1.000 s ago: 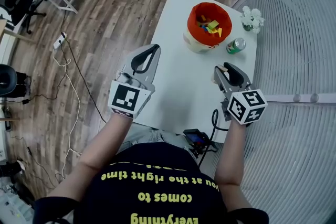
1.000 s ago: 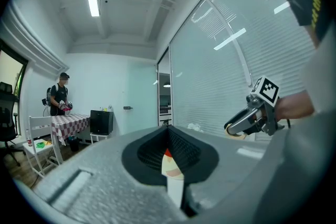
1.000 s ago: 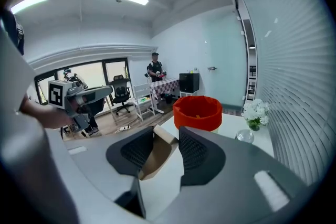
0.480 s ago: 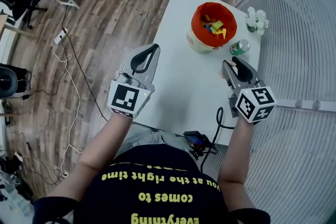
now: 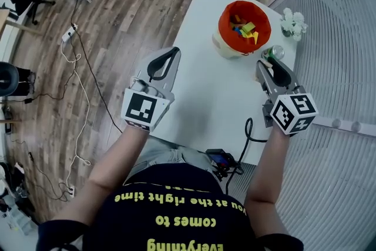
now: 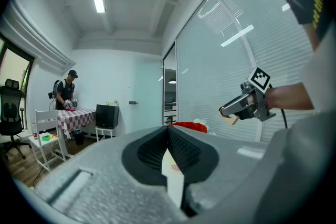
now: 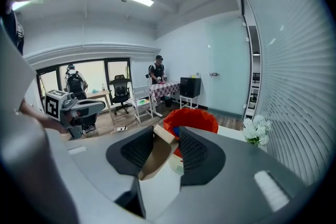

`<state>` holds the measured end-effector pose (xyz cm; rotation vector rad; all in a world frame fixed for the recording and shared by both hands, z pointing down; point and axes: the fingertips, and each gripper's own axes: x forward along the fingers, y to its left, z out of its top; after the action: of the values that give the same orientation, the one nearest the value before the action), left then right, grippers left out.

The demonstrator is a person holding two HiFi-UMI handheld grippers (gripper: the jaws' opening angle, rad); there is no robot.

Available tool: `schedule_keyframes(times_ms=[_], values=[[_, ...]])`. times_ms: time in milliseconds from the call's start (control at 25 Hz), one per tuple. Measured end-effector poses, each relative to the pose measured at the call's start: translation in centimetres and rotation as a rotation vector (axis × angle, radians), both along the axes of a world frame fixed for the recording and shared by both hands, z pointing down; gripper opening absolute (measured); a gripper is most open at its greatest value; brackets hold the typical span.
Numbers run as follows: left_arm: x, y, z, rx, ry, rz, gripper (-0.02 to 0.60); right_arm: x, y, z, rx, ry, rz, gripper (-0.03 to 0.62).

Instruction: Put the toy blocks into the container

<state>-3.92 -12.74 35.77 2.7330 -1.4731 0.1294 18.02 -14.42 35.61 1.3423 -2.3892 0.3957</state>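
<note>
The red container (image 5: 231, 12) stands at the far end of the white table (image 5: 205, 97) with several coloured toy blocks (image 5: 245, 29) inside. My right gripper (image 5: 266, 66) hovers at the table's right side, short of the container, shut on a tan wooden block (image 7: 156, 152); the container (image 7: 191, 119) shows just beyond its jaws. The left gripper view also catches that block (image 6: 230, 120). My left gripper (image 5: 169, 57) hangs level over the table's left edge, its fingertips (image 6: 168, 131) meeting with nothing seen between them.
A green can (image 5: 273, 53) and a small pot of white flowers (image 5: 292, 22) stand right of the container, close to my right gripper. A black cable (image 5: 249, 129) and a small device (image 5: 220, 157) hang at the near edge. A slatted blind runs along the right.
My right gripper has moved right and away from me with the block, closer to the can and container. The left gripper has kept still.
</note>
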Motion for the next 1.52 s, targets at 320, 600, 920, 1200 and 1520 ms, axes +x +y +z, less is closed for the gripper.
schedule_keyframes(times_ms=[320, 600, 920, 1200, 1520], values=[[0.5, -0.6, 1.4, -0.022, -0.007, -0.010, 0.002, 0.4, -2.6, -0.4, 0.012, 0.013, -0.025, 0.160], [0.2, -1.4, 2.4, -0.049, -0.006, -0.030, 0.002, 0.9, -5.3, -0.7, 0.014, 0.028, -0.031, 0.160], [0.7, -2.6, 3.6, -0.070, -0.009, -0.041, 0.002, 0.5, -8.7, 0.2, 0.011, 0.025, -0.053, 0.160], [1.4, -3.8, 4.8, -0.094, -0.007, -0.044, 0.002, -0.3, -11.6, 1.1, 0.001, 0.009, -0.073, 0.160], [2.4, -4.7, 6.3, -0.126, -0.006, -0.033, 0.002, -1.0, -15.2, 3.5, -0.044, 0.019, -0.098, 0.160]])
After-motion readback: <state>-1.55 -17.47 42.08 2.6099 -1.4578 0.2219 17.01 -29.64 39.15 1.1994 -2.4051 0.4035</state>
